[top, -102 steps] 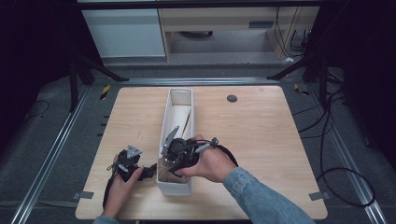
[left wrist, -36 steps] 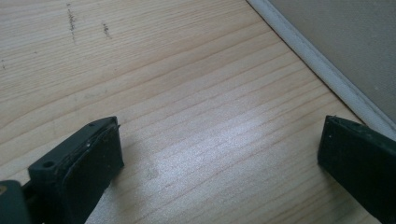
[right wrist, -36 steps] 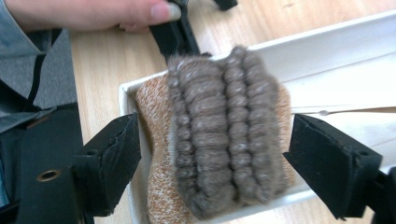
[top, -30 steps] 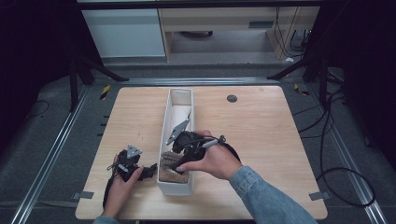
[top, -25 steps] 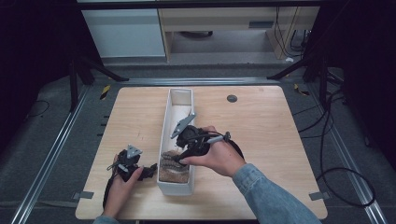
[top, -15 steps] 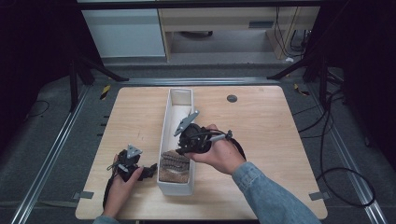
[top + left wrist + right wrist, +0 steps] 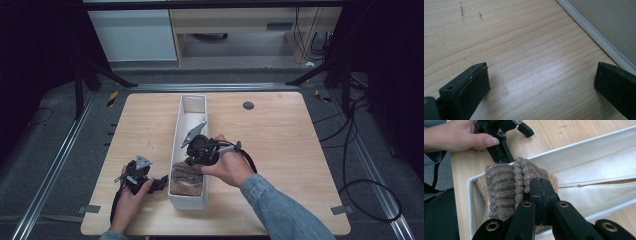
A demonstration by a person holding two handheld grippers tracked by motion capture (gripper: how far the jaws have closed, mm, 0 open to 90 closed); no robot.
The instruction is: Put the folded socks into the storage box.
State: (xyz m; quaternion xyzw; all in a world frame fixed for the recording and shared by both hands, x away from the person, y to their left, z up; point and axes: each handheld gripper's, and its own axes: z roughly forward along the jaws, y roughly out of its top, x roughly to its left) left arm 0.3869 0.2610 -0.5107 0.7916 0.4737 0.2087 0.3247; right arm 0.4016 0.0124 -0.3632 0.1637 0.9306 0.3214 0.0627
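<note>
- The desk (image 7: 280, 150) is a pale wooden top, and a long white fabric bin (image 7: 192, 107) lies on its middle, running from the near edge toward the far side.
- In the near end of this bin sits a brown knitted piece (image 7: 186, 175), folded or bunched. In the right claw view it (image 7: 506, 185) fills the corner of the bin (image 7: 599, 152), with a lighter tan layer under the ribbed top; what kind of garment it is I cannot tell.
- The right claw (image 7: 196, 147) is held above the bin, just far of the knitted piece. In its own view its jaws (image 7: 541, 192) are pressed together with nothing between them, and the tips are just over the edge of the knit.
- The left claw (image 7: 150, 182) rests on the desk at the left of the bin, near its near end, in the person's hand (image 7: 131, 200). In its own view its jaws stand wide apart with bare wood between them, and the bin wall (image 7: 604, 27) passes at the upper right.
- My judgement: the knitted piece is placed in the bin and released, so the step in hand is the leaving of it.
- The next move probably calls for lifting the right claw clear of the bin without catching the loops of the knit.
</note>
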